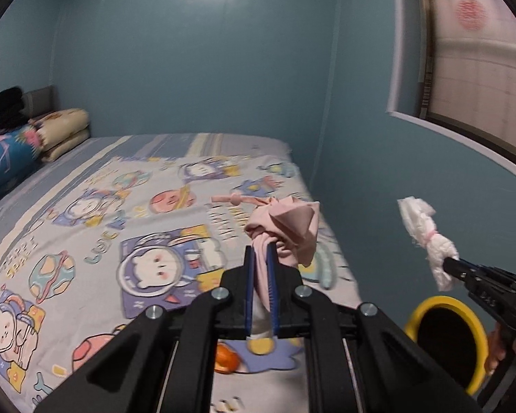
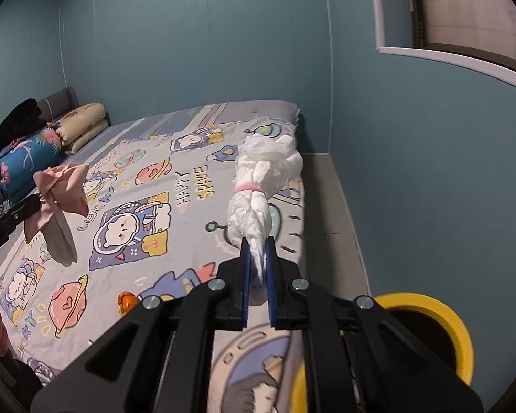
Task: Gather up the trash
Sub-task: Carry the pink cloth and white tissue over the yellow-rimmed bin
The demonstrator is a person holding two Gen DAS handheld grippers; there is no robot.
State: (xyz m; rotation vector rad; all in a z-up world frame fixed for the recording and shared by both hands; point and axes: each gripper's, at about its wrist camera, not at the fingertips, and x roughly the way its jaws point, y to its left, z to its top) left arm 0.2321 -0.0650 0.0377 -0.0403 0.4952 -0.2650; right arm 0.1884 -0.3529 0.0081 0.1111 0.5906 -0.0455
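The left gripper (image 1: 260,251) clamps a crumpled pink cloth (image 1: 285,230), held above the cartoon space bedsheet (image 1: 96,213). At three o'clock from it, the right gripper (image 2: 257,247) pinches a white tissue bundle (image 2: 261,175) tied with a pink band, above the yellow-rimmed bin (image 2: 440,313).

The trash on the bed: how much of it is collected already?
In hand: left gripper holds a pink bundle, right gripper a white tied bundle. Neither is in the yellow bin yet. An orange item remains on the bed.
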